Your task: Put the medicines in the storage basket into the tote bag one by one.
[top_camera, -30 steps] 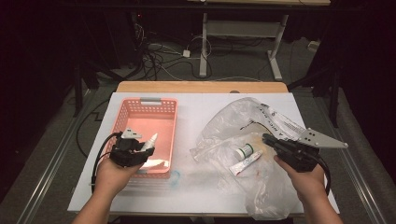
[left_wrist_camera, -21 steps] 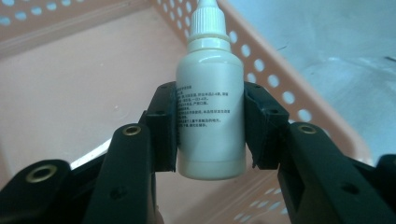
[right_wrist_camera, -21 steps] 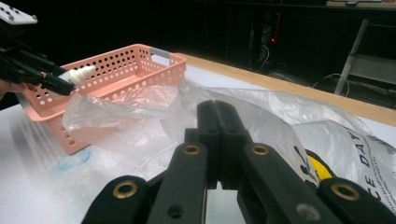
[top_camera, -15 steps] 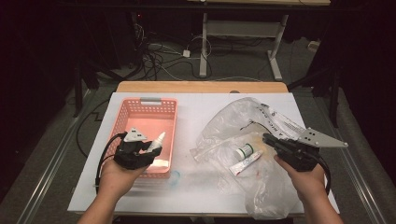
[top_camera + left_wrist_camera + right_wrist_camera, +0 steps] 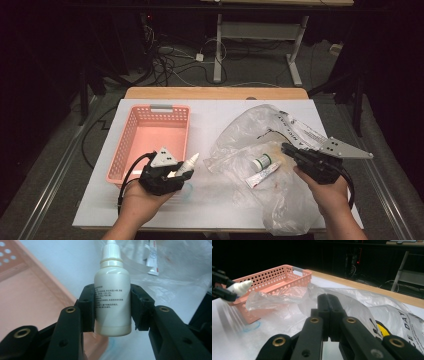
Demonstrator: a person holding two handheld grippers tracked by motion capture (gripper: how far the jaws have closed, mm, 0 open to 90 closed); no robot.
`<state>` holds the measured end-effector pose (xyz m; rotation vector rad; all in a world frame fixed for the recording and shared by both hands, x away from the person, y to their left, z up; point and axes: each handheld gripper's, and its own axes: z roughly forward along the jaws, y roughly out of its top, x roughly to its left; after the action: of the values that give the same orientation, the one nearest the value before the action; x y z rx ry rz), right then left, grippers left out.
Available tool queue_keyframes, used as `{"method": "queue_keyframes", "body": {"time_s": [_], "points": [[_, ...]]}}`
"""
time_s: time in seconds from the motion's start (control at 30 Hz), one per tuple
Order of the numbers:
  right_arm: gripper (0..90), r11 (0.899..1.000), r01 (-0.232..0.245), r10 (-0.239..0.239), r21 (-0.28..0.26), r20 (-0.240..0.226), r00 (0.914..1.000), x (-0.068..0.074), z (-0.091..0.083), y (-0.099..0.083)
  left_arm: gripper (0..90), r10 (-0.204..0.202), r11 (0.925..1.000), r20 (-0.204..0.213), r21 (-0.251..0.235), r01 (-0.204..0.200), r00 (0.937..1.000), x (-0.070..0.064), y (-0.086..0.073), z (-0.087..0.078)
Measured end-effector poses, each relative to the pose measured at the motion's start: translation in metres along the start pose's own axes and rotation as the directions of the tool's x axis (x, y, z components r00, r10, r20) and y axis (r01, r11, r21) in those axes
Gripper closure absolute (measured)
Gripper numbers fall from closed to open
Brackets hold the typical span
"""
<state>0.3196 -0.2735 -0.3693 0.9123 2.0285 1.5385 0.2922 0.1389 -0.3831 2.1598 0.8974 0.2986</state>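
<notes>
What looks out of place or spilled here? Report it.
Nothing spilled. The clear plastic bag lies crumpled across the table with a tube inside. The left claw grips a capped white dropper bottle squarely.

We count one pink perforated basket [image 5: 150,142] on the table [image 5: 210,120]. One white dropper bottle [image 5: 113,290], clamped in the left gripper [image 5: 181,172]. One clear plastic bag [image 5: 260,150], crumpled, printed strip on one side. Inside or on the bag: one white tube [image 5: 261,176] and one small round container with a green band [image 5: 261,161]. That makes three small items total. Two grippers in all, the second being the right gripper [image 5: 287,149], and two hands: left hand [image 5: 142,200], right hand [image 5: 327,189]. One faint blue ring mark [image 5: 252,326] on the table near the basket corner.
</notes>
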Motion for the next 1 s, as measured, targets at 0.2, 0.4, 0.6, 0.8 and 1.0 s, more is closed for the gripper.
{"method": "queue_keyframes", "body": {"time_s": [0.2, 0.4, 0.6, 0.8, 1.0], "points": [[90.0, 1.0, -0.002, 0.002, 0.003, -0.003, 1.0, 0.002, 0.001, -0.001, 58.8, 0.029, 0.9995, 0.044, 0.011, -0.029, 0.9986, -0.017, -0.003, 0.009], [90.0, 1.0, 0.002, -0.002, 0.001, -0.004, 1.0, 0.001, 0.001, 0.0, 58.9, 0.064, 0.9972, 0.072, 0.034, -0.066, 0.9954, -0.032, -0.003, 0.021], [90.0, 1.0, 0.002, -0.002, 0.0, 0.0, 1.0, 0.001, 0.0, 0.0, 58.8, 0.081, 0.995, 0.099, 0.05, -0.086, 0.9918, -0.044, 0.001, 0.039], [90.0, 1.0, 0.001, -0.001, -0.002, -0.002, 1.0, 0.001, -0.001, 0.001, 58.8, 0.109, 0.9913, 0.133, 0.06, -0.117, 0.9851, -0.06, 0.01, 0.059], [90.0, 1.0, -0.001, 0.001, 0.001, -0.003, 1.0, 0.001, 0.0, 0.0, 58.8, 0.126, 0.9892, 0.151, 0.055, -0.136, 0.9804, -0.072, 0.023, 0.082]]}}
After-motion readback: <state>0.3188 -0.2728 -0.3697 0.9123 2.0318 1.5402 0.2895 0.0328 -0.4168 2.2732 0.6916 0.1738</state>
